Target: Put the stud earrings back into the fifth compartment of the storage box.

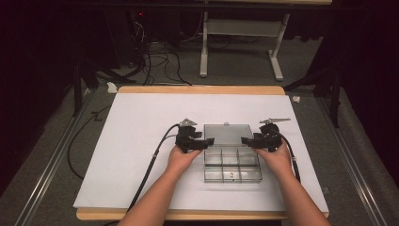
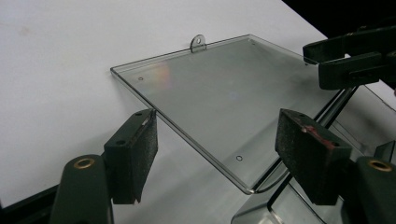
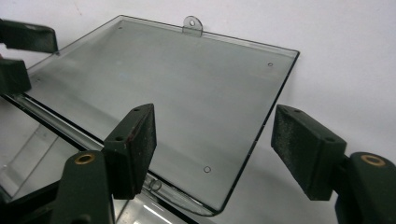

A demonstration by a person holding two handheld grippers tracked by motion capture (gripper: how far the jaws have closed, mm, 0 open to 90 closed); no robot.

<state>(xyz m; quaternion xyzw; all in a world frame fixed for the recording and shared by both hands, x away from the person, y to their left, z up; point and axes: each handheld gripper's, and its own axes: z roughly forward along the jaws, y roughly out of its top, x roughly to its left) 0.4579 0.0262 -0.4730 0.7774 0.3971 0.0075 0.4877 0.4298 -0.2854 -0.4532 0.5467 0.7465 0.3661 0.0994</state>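
we see a clear plastic box [image 1: 232, 165] with divided compartments on a white sheet [image 1: 141, 141] over the wooden table [image 1: 197, 89], its smooth flat lid [image 1: 227, 134] laid open behind it. our left gripper [image 1: 209, 141] and right gripper [image 1: 245, 140] flank the lid's side edges, jaws apart, clamping nothing. cables [image 1: 155, 61] clutter the dim floor beyond.

light: dim room, bright table [image 1: 141, 141]; glare: faint on lid [image 2: 210, 93]; focus: slightly soft
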